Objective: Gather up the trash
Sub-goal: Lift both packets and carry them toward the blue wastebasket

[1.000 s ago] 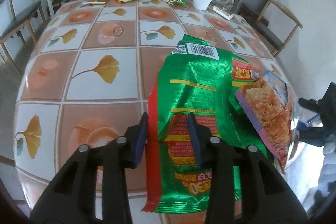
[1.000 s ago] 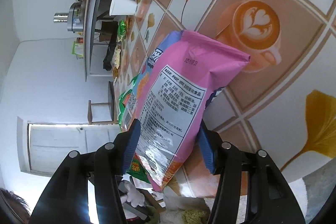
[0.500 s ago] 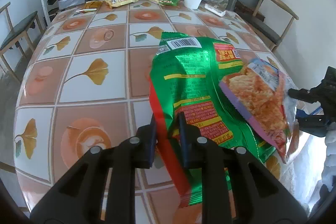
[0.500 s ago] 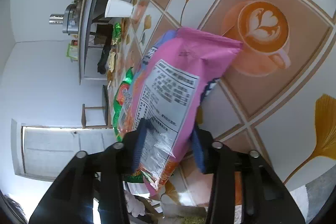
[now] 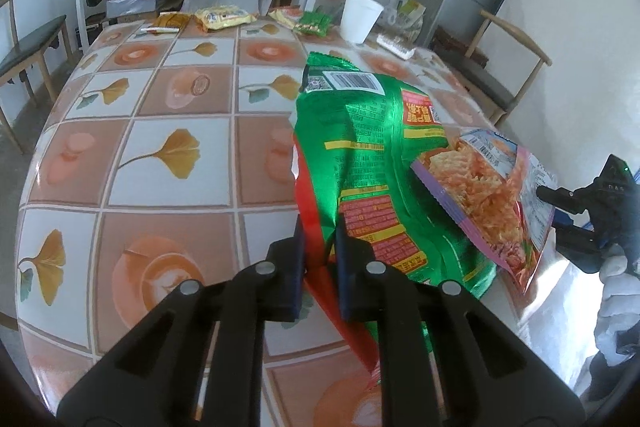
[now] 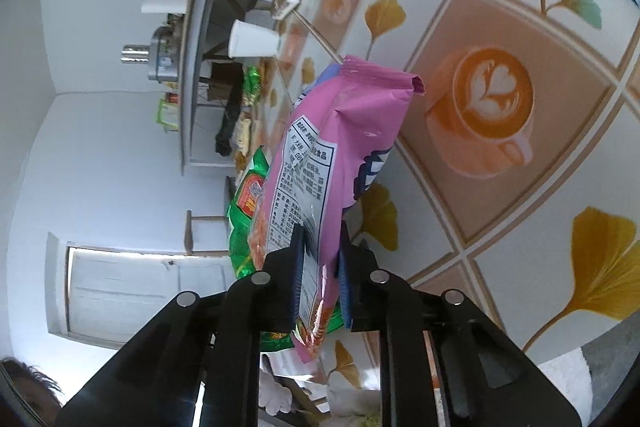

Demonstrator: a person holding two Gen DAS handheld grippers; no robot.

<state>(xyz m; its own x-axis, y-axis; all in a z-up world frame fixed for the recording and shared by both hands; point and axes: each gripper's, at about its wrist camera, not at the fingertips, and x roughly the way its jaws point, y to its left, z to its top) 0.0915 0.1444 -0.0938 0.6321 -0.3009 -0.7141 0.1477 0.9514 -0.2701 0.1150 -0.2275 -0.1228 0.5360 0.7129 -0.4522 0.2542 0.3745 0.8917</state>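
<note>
Both wrappers pinched, ready to lift off the surface [image 5: 168,99].

The green bag [image 5: 360,155] lies near the surface's right edge, long axis running away from the left gripper [image 5: 320,247], whose jaws have just closed onto its near red edge. The pink bag [image 6: 340,147] overlaps the green one's right side and extends straight ahead of the right gripper [image 6: 322,267], whose jaws have likewise just closed on its near end. More wrappers [image 5: 224,17] wait along the far edge.
</note>
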